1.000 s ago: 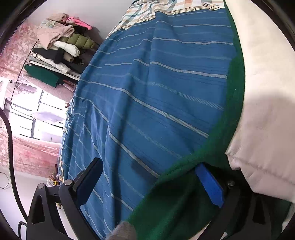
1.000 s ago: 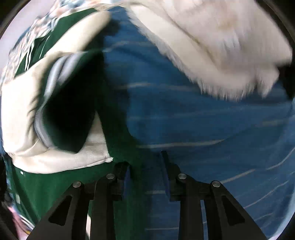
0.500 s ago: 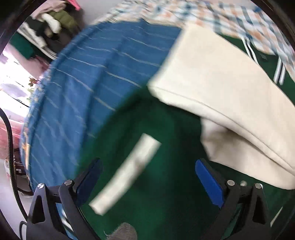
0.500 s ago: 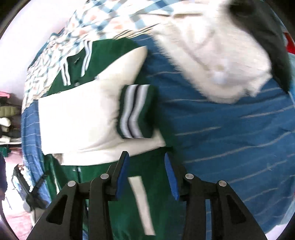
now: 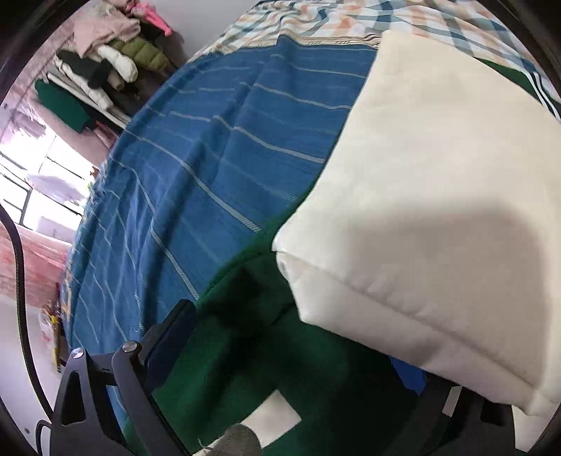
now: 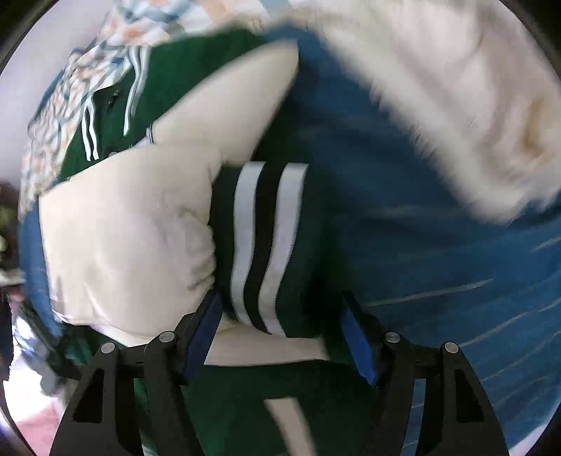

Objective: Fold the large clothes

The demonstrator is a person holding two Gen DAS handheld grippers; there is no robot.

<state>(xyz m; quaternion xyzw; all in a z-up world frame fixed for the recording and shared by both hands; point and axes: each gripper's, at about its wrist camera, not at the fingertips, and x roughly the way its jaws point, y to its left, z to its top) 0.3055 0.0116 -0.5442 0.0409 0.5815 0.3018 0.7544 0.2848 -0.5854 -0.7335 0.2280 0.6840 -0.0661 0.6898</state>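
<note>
A green varsity jacket (image 5: 245, 350) with cream sleeves (image 5: 420, 210) lies on the bed. In the left wrist view, my left gripper (image 5: 291, 343) stands wide open over the green body. Its right finger is mostly hidden under the cream sleeve. In the right wrist view, the sleeve (image 6: 133, 228) is folded across the jacket. Its green cuff (image 6: 266, 238) with white stripes lies just ahead of my right gripper (image 6: 280, 301). That gripper's jaws are opening, and the cuff's end sits between the blue pads (image 6: 207, 329) without being pressed. The striped collar (image 6: 105, 115) shows at the far end.
A blue striped sheet (image 5: 210, 158) covers the bed, with a plaid quilt (image 5: 333, 21) at its far end. A fluffy white garment (image 6: 455, 105) lies to the right of the jacket. Clothes are piled (image 5: 115, 52) beyond the bed's left side, near a bright window (image 5: 35, 182).
The right gripper's jaws have widened and the sleeve that hung in the air now lies across the jacket. The left gripper swung over the jacket and back, and the cream sleeve now covers its right finger.
</note>
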